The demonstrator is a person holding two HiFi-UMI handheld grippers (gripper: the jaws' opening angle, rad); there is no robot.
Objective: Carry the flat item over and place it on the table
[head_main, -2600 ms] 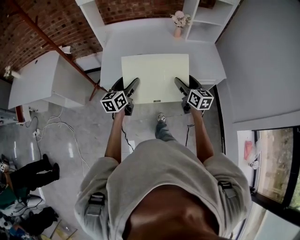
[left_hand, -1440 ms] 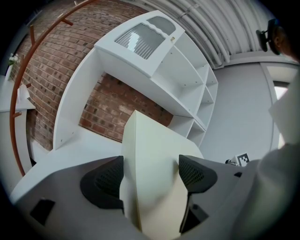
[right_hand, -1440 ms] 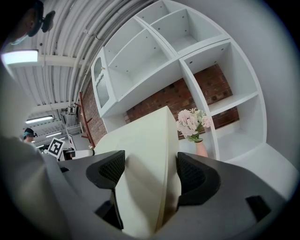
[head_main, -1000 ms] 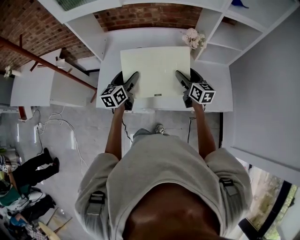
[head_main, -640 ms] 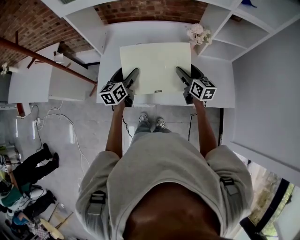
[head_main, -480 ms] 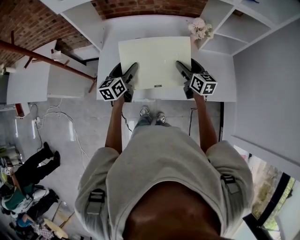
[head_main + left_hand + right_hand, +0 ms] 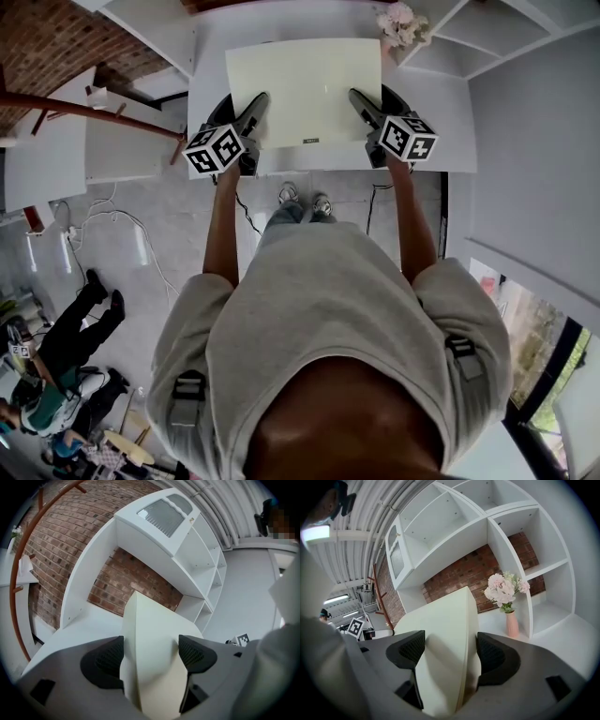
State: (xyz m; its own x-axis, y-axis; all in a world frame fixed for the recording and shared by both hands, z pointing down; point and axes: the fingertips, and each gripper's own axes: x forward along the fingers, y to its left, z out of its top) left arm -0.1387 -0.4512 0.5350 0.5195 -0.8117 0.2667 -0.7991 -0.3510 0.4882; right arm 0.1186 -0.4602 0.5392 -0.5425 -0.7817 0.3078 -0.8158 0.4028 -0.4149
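The flat item is a cream board (image 7: pixel 305 84), held level over the white table (image 7: pixel 441 103). My left gripper (image 7: pixel 251 108) is shut on the board's near left edge and my right gripper (image 7: pixel 361 101) is shut on its near right edge. In the left gripper view the board (image 7: pixel 152 625) fills the gap between the jaws of the left gripper (image 7: pixel 150 657). The right gripper view shows the same, with the board (image 7: pixel 445 625) pinched in the right gripper (image 7: pixel 450 654). Whether the board touches the table top cannot be told.
A pink vase of flowers (image 7: pixel 401 21) stands at the table's far right corner, also in the right gripper view as the vase (image 7: pixel 509 620). White shelves (image 7: pixel 454 522) and a brick wall back the table. A second white desk (image 7: pixel 47 150) and a red-brown rail (image 7: pixel 94 105) lie left; a person (image 7: pixel 66 347) crouches lower left.
The person has walked up to the table, and the board has travelled forward until it hangs over the table top. Both grippers have kept their hold on it.
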